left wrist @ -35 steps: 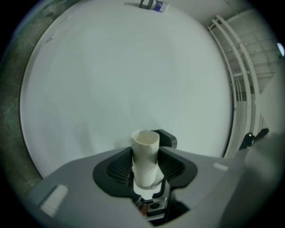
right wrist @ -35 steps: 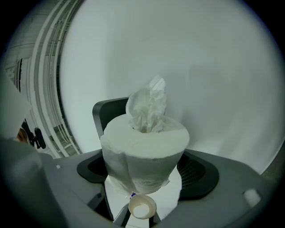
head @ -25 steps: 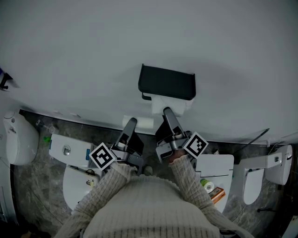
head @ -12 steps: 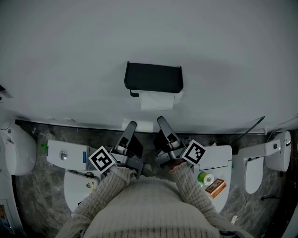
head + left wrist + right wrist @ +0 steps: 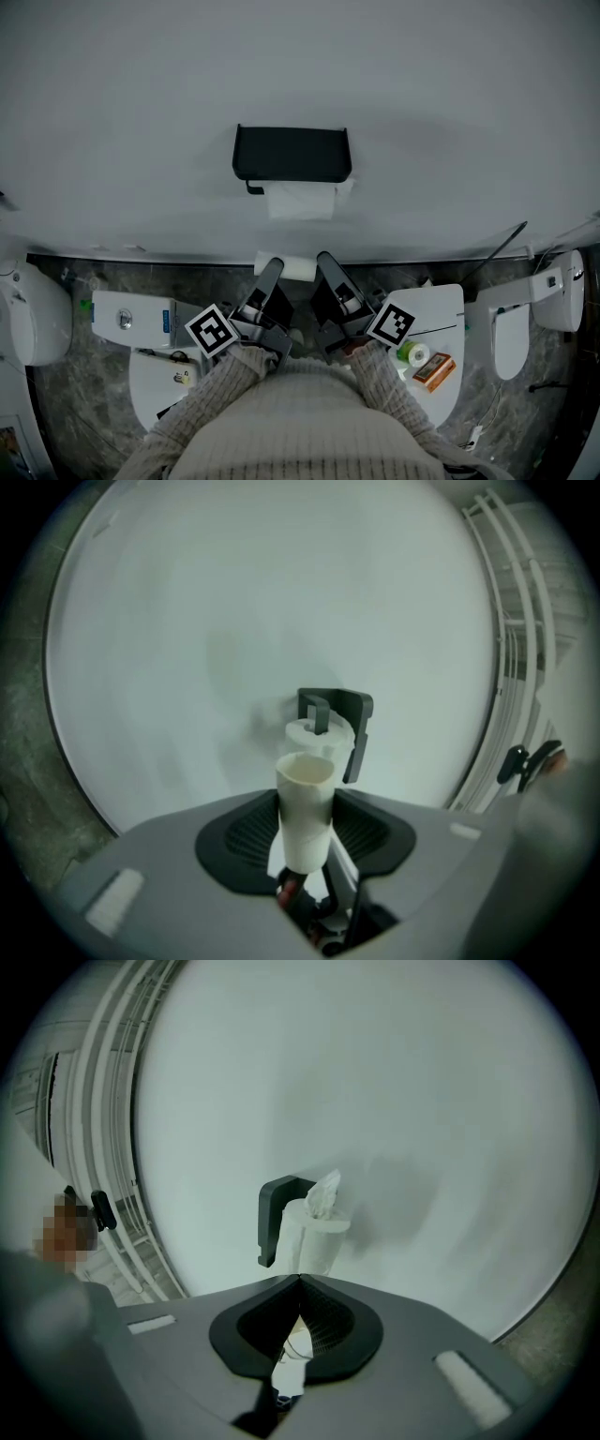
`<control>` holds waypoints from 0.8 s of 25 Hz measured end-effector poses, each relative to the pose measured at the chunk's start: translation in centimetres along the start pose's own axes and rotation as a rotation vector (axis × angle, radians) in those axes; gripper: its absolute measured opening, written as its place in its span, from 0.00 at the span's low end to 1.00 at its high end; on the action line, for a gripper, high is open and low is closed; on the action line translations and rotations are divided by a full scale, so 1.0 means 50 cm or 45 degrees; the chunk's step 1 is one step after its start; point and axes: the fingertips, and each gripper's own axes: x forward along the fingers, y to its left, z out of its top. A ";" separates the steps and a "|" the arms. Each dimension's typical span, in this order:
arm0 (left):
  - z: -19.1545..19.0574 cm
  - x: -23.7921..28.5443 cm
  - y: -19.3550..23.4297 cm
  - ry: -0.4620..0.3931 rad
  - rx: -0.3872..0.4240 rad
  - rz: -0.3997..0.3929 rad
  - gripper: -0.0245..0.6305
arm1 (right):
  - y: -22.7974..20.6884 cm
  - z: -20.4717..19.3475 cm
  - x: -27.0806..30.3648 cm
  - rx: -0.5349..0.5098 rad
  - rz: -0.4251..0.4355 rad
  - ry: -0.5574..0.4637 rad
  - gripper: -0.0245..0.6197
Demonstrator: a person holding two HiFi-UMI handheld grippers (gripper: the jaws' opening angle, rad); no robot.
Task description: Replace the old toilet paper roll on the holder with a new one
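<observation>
A black holder (image 5: pixel 292 155) is fixed to the white wall, and a full white roll (image 5: pixel 300 200) hangs on it with a loose sheet end. The left gripper view shows the same holder (image 5: pixel 349 726) and roll (image 5: pixel 309 735) ahead. My left gripper (image 5: pixel 272 275) is shut on an empty pale cardboard tube (image 5: pixel 306 808), which stands upright between its jaws, below the holder and apart from it. To its right, my right gripper (image 5: pixel 327 266) is shut with nothing between its jaws. In the right gripper view its tips (image 5: pixel 299 1280) meet short of the roll (image 5: pixel 314 1237).
A white toilet tank (image 5: pixel 131 319) stands at the lower left. A white ledge (image 5: pixel 441 314) at the lower right holds a green roll of tape (image 5: pixel 412 354) and an orange box (image 5: pixel 434 370). White fixtures sit at both edges, and the floor is grey marble.
Both grippers have drawn back from the holder toward the person. The right gripper, which reached up to the hanging roll, is now clear of it. The left still holds the tube.
</observation>
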 end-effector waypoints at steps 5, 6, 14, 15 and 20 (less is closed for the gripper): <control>0.001 0.002 -0.008 -0.003 0.021 -0.010 0.29 | 0.000 -0.004 -0.009 -0.004 0.000 0.015 0.03; 0.002 0.001 -0.008 -0.007 0.020 -0.011 0.29 | -0.002 -0.004 -0.010 -0.005 -0.001 0.015 0.03; 0.003 -0.003 -0.011 -0.022 0.019 -0.004 0.29 | -0.007 -0.003 -0.012 -0.031 -0.031 0.028 0.03; 0.003 -0.004 -0.012 -0.024 0.018 -0.003 0.29 | -0.007 -0.003 -0.013 -0.030 -0.031 0.028 0.03; 0.006 -0.006 -0.013 -0.028 0.026 -0.007 0.29 | -0.002 -0.003 -0.012 -0.038 -0.018 0.020 0.03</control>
